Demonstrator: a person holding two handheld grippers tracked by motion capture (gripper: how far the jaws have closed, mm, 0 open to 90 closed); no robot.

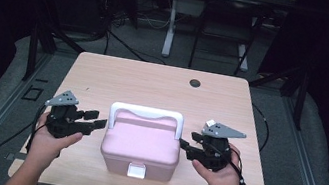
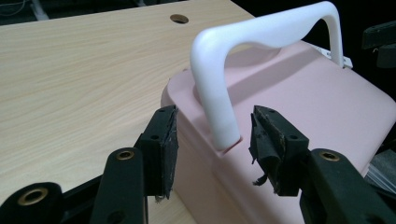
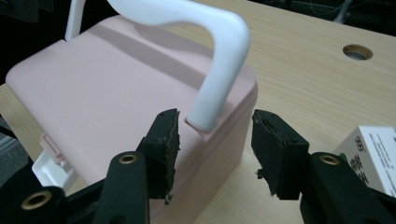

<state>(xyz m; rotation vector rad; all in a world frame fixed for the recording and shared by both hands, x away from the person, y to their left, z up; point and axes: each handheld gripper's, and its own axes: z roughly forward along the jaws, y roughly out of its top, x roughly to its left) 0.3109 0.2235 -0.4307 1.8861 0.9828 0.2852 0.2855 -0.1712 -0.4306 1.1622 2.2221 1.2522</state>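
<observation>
Table: light wood-grain top (image 1: 154,83) with a round cable hole (image 1: 195,83)
Floor: grey carpet (image 1: 139,48), cables trailing
Behind: white desk leg (image 1: 170,22), dark frame stands (image 1: 34,40)
Light: dim room, lit table

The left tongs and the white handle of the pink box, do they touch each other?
Apart. In the left gripper view the handle stands between the open pads of the left tongs, with pink box visible in the gap on both sides.

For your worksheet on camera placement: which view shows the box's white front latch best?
The high view: the white latch faces the camera whole, centred on the pink box. The right gripper view catches it edge-on at a corner; the left gripper view looks at the handle end instead.
</observation>
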